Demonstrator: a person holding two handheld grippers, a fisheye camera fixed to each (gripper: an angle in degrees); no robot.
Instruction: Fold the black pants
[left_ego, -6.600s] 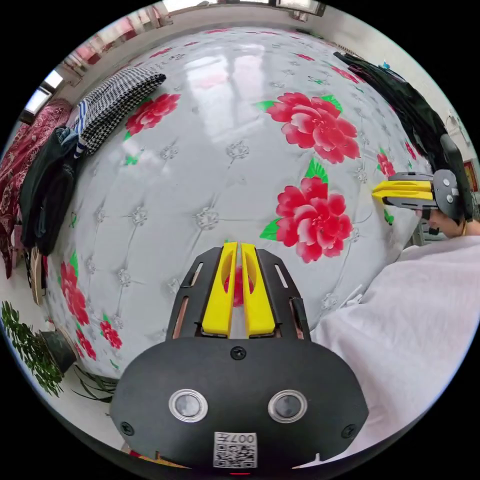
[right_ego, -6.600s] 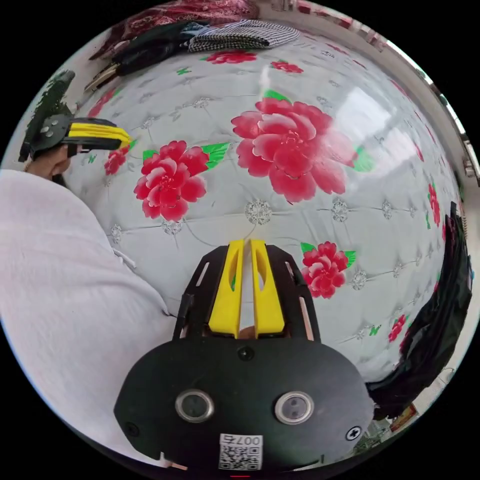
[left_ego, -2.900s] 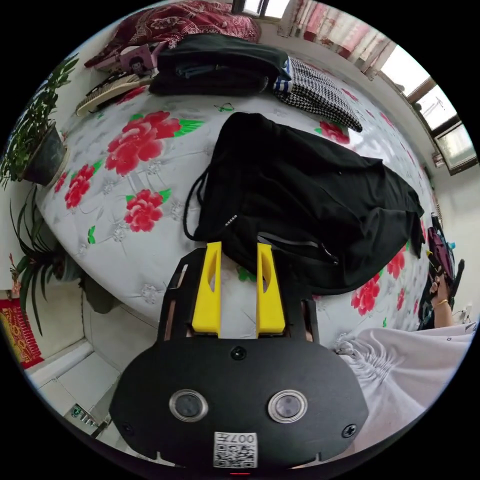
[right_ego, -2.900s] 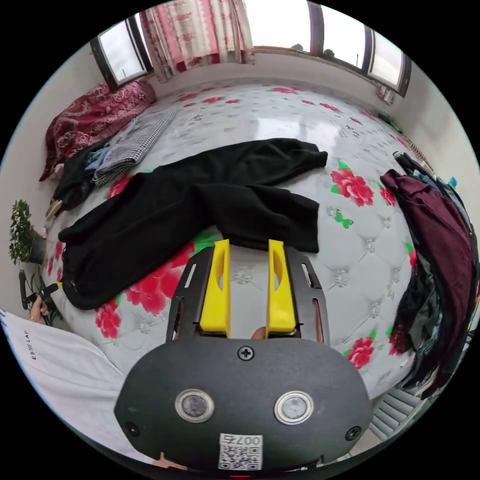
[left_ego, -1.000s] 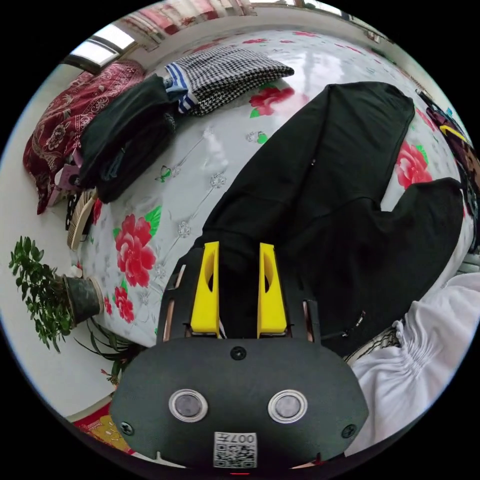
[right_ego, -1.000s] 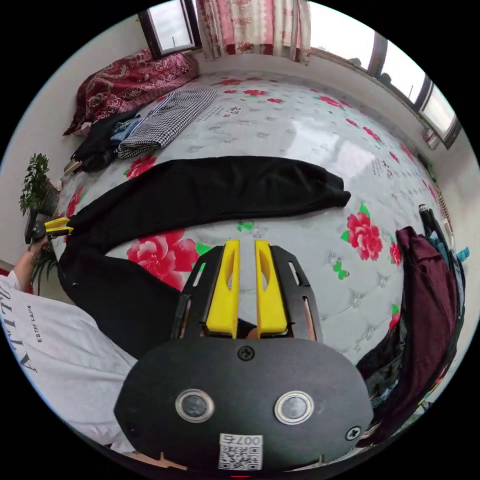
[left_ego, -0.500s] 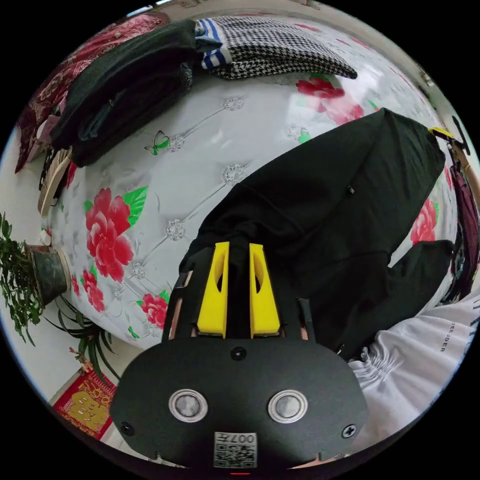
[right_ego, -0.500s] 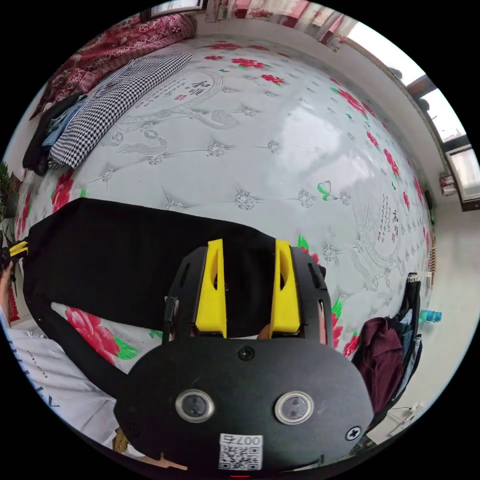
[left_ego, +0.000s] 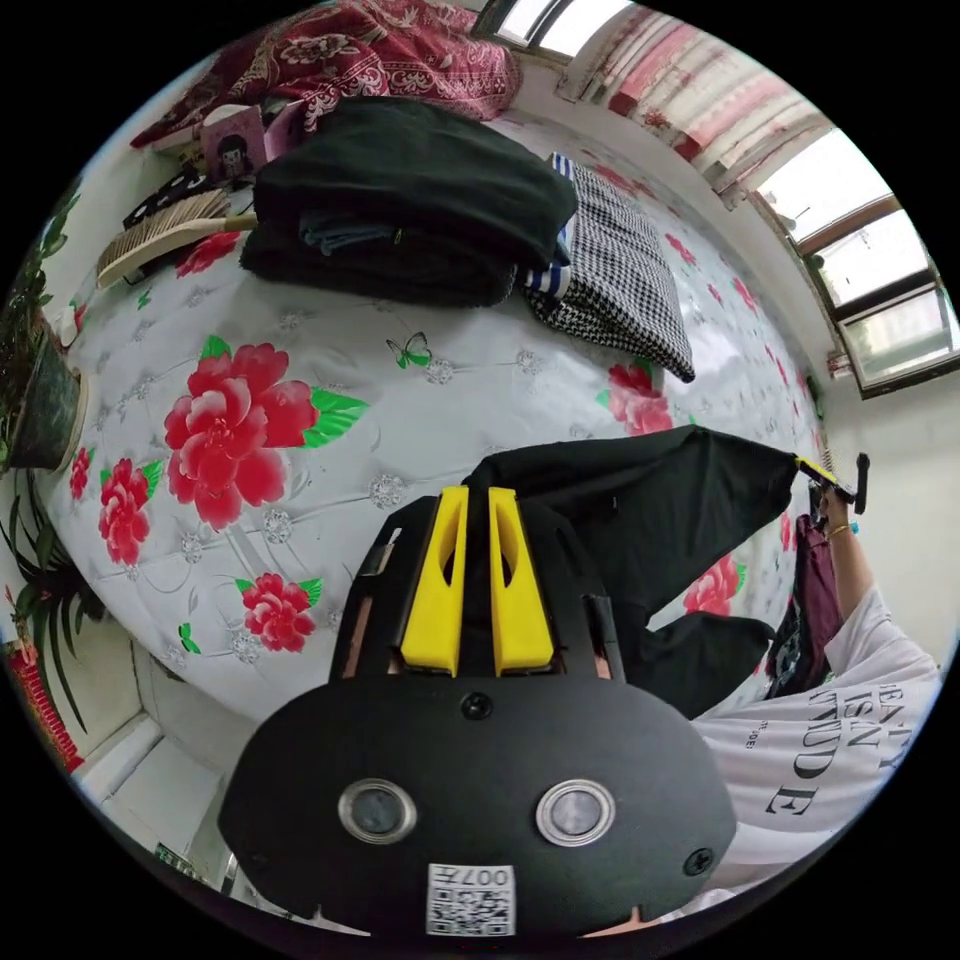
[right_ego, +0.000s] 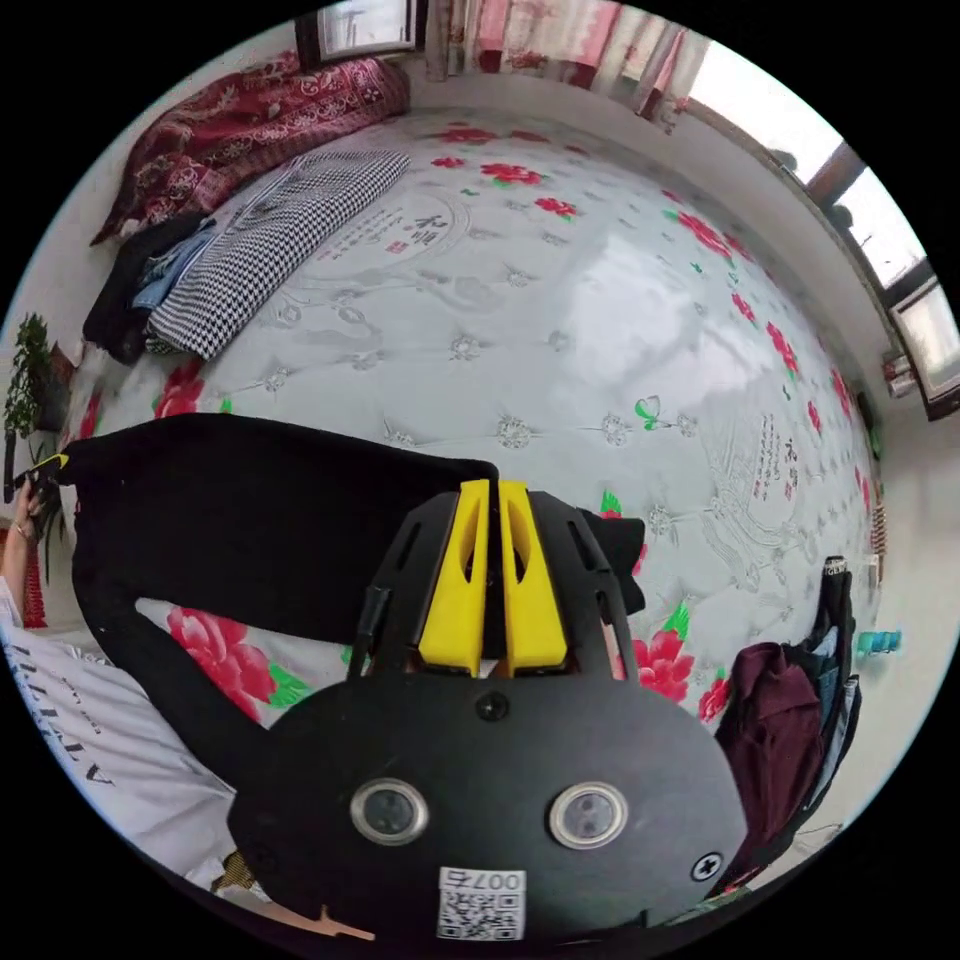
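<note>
The black pants (left_ego: 650, 510) hang stretched between my two grippers above the flowered white bed (left_ego: 300, 330). My left gripper (left_ego: 478, 492) is shut on the waist end, with black cloth pinched between the yellow jaws. My right gripper (right_ego: 490, 485) is shut on the cuff of one leg, and it also appears far off in the left gripper view (left_ego: 818, 472). In the right gripper view the pants (right_ego: 260, 520) run left to the left gripper (right_ego: 45, 465). The other leg (right_ego: 150, 660) droops down toward the person's white shirt (right_ego: 90, 760).
A stack of folded dark clothes (left_ego: 400, 200) and a folded houndstooth piece (left_ego: 620, 280) lie at the bed's head beside a red quilt (left_ego: 400, 50). A brush (left_ego: 165, 225) and a potted plant (left_ego: 35, 400) stand near the edge. A pile of maroon and dark clothes (right_ego: 790, 720) hangs off the bed's other end.
The right gripper's jaws, open half a second ago, have shut on the leg's cuff. The left jaws have closed tighter on the waist, and the leg has risen taut off the bed.
</note>
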